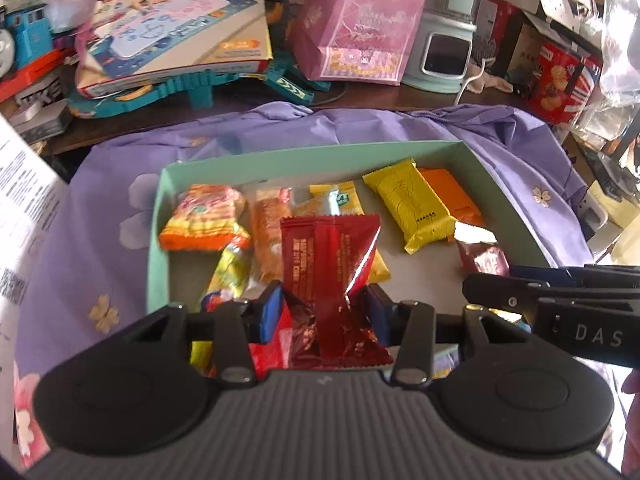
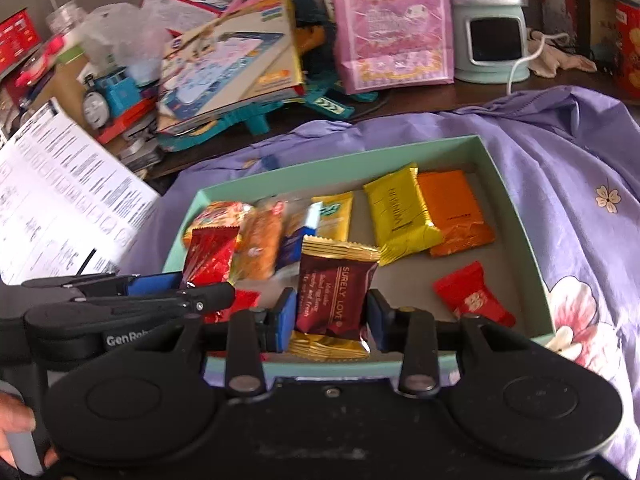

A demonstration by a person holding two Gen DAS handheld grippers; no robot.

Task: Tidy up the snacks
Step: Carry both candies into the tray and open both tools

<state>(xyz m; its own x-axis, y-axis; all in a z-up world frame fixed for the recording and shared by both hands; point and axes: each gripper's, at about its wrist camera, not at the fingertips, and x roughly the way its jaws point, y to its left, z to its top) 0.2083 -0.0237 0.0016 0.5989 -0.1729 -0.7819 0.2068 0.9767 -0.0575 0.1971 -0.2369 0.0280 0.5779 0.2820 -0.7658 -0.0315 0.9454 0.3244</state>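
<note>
Hovering over the near edge of the shallow mint-green cardboard tray, both tools were seen already loaded. The left hand-held gripper was clamped on a crinkled dark-red foil snack packet; the packet stood upright between the blue pads, its long axis running away from the camera and its upper half projecting above the other snacks. The right hand-held gripper was clamped on a maroon wrapper with gold crimped ends, likewise held lengthwise, one gold end hanging below the pads.

Relation noted: each held packet lay directly ahead of its own gripper, over the tray's near side. The left load was over the crowded left half, above the orange-and-yellow puffed bag and neighbours. The right load was nearer the bare grey floor between the yellow foil bar and the small red candy packet.

Judged: open floor lay ahead and right of the right gripper, so that hand was better placed to set down there. The tray rested on a purple flowered cloth over the bench.
</note>
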